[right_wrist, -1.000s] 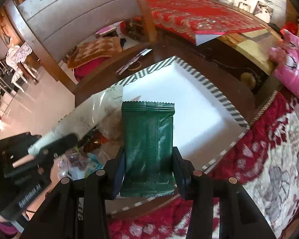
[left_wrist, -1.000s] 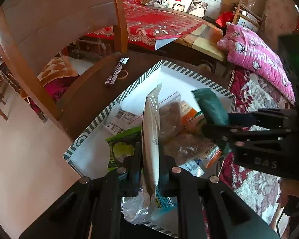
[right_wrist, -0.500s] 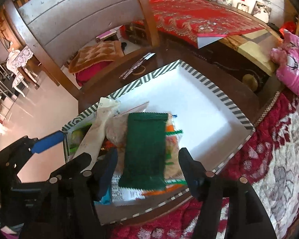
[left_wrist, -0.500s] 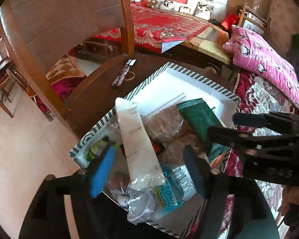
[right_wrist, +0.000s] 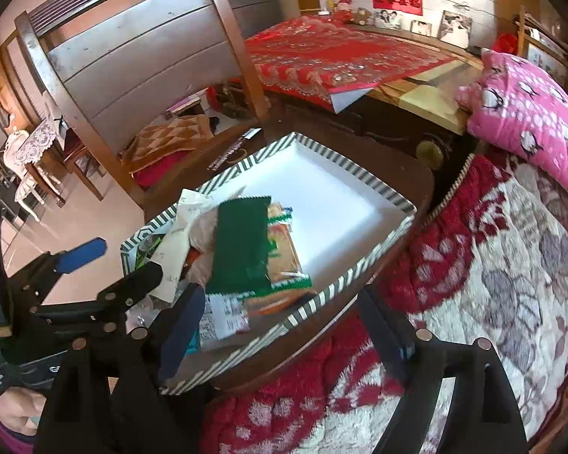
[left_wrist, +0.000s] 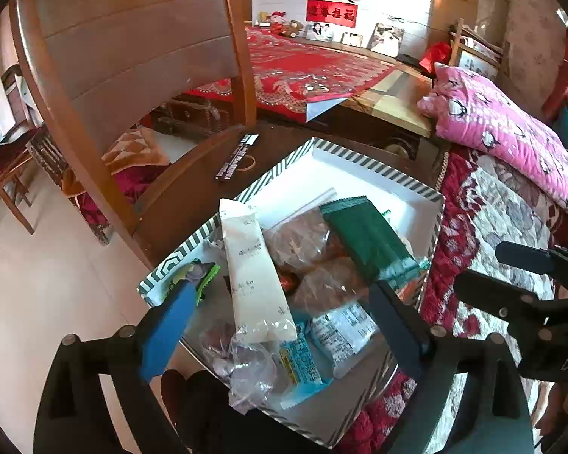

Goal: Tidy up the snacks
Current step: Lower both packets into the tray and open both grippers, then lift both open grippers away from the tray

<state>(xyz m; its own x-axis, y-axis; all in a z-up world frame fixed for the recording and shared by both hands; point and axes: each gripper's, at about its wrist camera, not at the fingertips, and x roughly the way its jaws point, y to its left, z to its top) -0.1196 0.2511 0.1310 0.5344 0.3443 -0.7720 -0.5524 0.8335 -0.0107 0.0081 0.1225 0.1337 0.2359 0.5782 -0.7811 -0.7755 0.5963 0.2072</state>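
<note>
Snacks: mixed lot, heaped at the near end of a striped-rim white tray (left_wrist: 378, 172) that sits on a dark wooden counter (left_wrist: 193, 193). Contents visible: white pouch (left_wrist: 252, 265) lying lengthwise on top; green packet (left_wrist: 363, 240) beside it, resting across clear bags of brown pieces (left_wrist: 303, 242); blue-and-white wrappers (left_wrist: 337, 331) and crumpled clear plastic underneath. Far half of the tray bare. Left tongs (left_wrist: 280, 325): jaws opening, wide apart, nothing gripped, the pouch lying loose between them. Right tongs (right_wrist: 280, 335): jaws opening, empty, the green packet (right_wrist: 242, 246) lying free in the tray beyond them. Status: collecting appears done, since no snack shows outside the tray; items lie piled, not sorted. Remaining, by judgement: spreading or ordering the heap into the bare half.
</note>
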